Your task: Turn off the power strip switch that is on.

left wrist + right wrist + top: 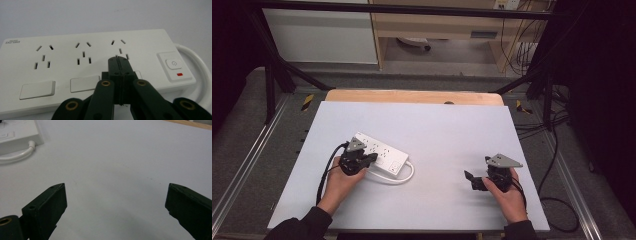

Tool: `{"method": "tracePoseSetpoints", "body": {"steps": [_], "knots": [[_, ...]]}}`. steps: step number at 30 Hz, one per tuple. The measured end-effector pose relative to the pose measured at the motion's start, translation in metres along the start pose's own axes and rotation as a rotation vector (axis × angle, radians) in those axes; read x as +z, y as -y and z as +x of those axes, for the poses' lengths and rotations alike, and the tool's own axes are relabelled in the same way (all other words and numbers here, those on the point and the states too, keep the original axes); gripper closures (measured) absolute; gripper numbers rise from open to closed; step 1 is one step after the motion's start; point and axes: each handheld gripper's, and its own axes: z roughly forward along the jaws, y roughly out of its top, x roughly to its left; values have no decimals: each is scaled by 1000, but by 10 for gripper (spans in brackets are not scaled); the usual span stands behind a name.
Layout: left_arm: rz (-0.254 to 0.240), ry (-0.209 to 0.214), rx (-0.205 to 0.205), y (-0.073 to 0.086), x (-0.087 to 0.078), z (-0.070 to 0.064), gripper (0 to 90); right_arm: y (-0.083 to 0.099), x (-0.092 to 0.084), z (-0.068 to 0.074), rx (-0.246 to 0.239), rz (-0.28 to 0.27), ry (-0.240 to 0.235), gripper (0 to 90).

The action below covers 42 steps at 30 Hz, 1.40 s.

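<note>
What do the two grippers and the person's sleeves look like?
Both grippers, left gripper and right gripper, are black with flat, blocky jaws on linked bars with brass-coloured pivot rivets. Each carries a grey three-cornered plate on top. A black cable trails from the left one. The sleeves are dark.

The power strip (82,62) looks like smooth white plastic with a soft sheen, and its rocker switches (37,89) are the same plastic, a shade greyer. Its cord (404,176) is glossy white, rubbery-looking. The tabletop (437,130) has a pale matt sheet over it, smooth and even, and a strip of bare light wood (412,96) shows along the far edge. The left gripper (119,60) is matt black plastic with faint layered lines, and brass-coloured metal rings (106,83) sit in its links. The right gripper (116,200) has the same dull black finish. Its top plate (504,160) is flat grey and matt. The person's sleeves (307,225) look like dark cloth.
</note>
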Motion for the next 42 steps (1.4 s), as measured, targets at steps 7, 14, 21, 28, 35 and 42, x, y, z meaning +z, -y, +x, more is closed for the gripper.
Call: {"method": "tracePoseSetpoints", "body": {"steps": [7,14,21,28,35,42], "knots": [[-2,3,0,0,0,1,900,0,0,0,0,2,-1,43],[1,-2,4,0,1,0,900,0,0,0,0,3,-1,43],[4,-3,2,1,2,1,900,0,0,0,-2,3,0,43],[-9,-7,11,2,2,0,900,0,0,0,-4,3,0,43],[-15,-3,4,3,2,1,900,0,0,0,-4,3,0,43],[-18,2,1,2,2,1,900,0,1,0,-4,3,0,43]]}}
